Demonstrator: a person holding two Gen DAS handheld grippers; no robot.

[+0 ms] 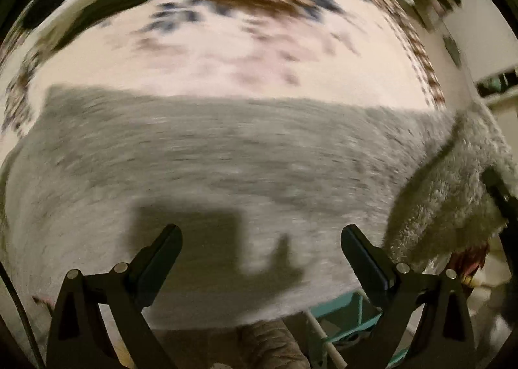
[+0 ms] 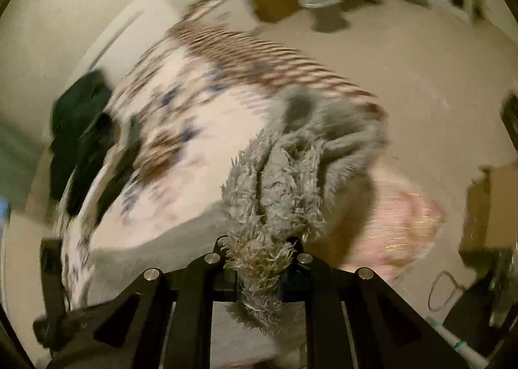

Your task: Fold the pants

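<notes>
RIGHT: right gripper (image 2: pixel 259 255) is pinching a bunched edge of the shaggy grey fleece pants (image 2: pixel 278 181), lifting it off the patterned pink-and-brown bedspread (image 2: pixel 194 103) | LEFT: left gripper (image 1: pixel 260 252) is hovering wide, empty, above the flat part | RISK: thin bite is likely slipping; fold may be skewing.

You will find nothing to read in either view: no lettering, label, brand, number or sign is legible on anything in sight, and motion blur smears most surfaces.
</notes>
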